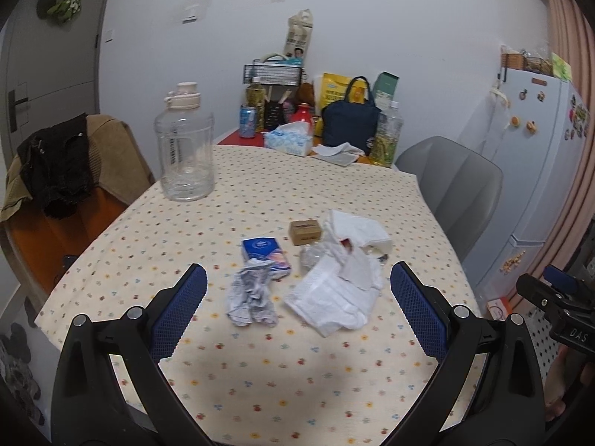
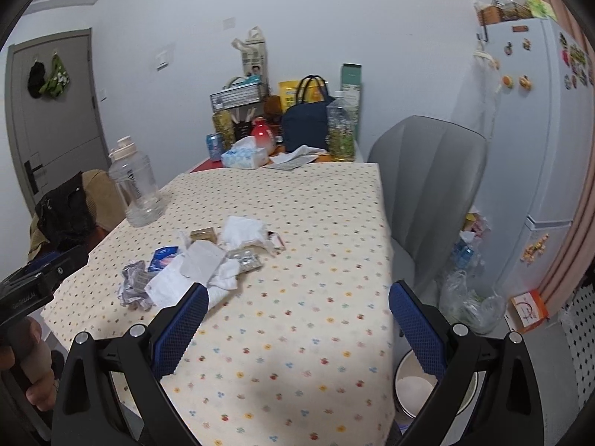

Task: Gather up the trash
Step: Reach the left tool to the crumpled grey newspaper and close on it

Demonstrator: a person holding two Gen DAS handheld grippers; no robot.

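A pile of trash lies mid-table: a crumpled paper ball, a blue tissue pack, white tissues and wrappers, a small brown box and a foil blister pack. The same pile shows in the right wrist view, with the paper ball and tissues. My left gripper is open and empty, above the table just short of the pile. My right gripper is open and empty over the table's right front part, right of the pile.
A clear water jug stands at the table's far left. Tissue box, can, bottles and a navy bag crowd the far end. A grey chair is on the right, a white bin below it, a fridge beyond.
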